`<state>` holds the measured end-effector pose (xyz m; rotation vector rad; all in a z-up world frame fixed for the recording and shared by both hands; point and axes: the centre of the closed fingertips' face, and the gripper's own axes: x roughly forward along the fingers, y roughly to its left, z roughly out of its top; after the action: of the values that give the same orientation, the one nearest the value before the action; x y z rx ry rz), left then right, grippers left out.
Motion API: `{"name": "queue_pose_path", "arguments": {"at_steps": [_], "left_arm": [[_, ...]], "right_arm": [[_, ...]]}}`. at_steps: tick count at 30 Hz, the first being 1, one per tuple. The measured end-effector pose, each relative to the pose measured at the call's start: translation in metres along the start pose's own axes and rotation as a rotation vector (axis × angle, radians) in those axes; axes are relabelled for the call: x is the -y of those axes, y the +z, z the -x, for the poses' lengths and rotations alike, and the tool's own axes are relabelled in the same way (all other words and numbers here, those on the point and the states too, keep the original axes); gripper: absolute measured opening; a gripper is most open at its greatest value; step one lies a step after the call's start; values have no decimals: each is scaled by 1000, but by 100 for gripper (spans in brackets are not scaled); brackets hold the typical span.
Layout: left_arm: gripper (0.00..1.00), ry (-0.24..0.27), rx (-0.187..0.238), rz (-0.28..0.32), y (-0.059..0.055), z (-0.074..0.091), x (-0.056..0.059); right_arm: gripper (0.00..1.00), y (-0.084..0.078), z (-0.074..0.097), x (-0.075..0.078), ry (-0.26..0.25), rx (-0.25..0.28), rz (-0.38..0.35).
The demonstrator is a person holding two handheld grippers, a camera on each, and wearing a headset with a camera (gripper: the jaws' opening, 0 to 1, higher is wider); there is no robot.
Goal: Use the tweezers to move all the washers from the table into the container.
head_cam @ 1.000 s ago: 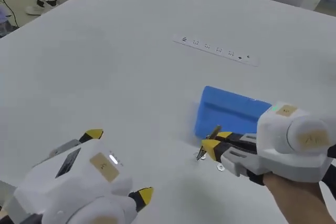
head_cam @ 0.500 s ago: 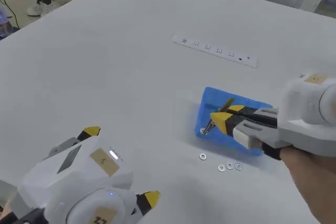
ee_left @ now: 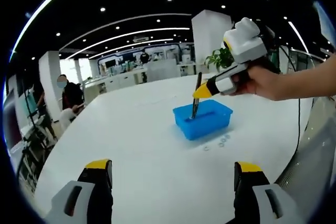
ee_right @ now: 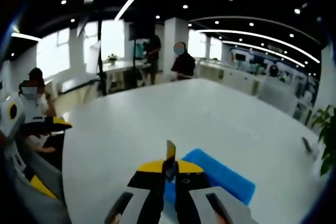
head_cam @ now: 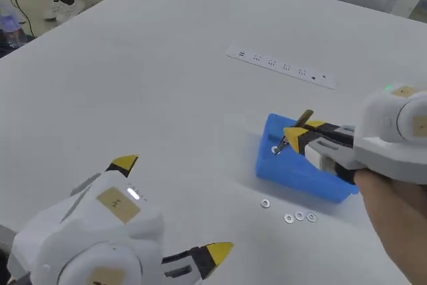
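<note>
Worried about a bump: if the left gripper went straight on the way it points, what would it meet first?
The left gripper would probably meet bare table just beside the blue container; depth is unclear.

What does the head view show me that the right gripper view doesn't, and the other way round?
Head view: four washers on the table beside the blue container, a socket strip farther back, and the tweezers pointing down at the container. Right gripper view: people standing beyond the table. Both: the container, the right gripper shut on the tweezers, and the left gripper, open.
</note>
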<state>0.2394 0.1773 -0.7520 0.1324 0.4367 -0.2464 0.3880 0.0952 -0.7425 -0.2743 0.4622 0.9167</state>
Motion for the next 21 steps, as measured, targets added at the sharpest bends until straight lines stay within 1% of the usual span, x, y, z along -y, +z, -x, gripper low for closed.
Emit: {"name": "queue_pose_path", "arguments": {"at_steps": [2,4,8,10,13,16,19,21], "left_arm": [[99,-15,3,26,1,1,2],[99,-14,6,35,1,0,2],[99,-18,5,48,0,0,3],[99,-15,10,46,1,0,3],[99,-15,15,46,1,-1,3],[99,-12,6,20,0,-2,4],[99,-12,4,15,-1,-2,4],[99,-8,9,10,0,-1,4]], "right_arm": [[3,-4,-5,2,-5,0,-15],[3,-11,-14,9,-3,-18,-33],[3,-20,-25,14,-18,-37,-21],[3,-22,-28,14,-14,-49,-32],[3,-28,-34,16,-22,-63,-28],[3,-30,-37,15,-19,-71,-35],[3,-36,-41,14,-17,-83,-41],[3,-42,-41,13,-13,-101,-51]]}}
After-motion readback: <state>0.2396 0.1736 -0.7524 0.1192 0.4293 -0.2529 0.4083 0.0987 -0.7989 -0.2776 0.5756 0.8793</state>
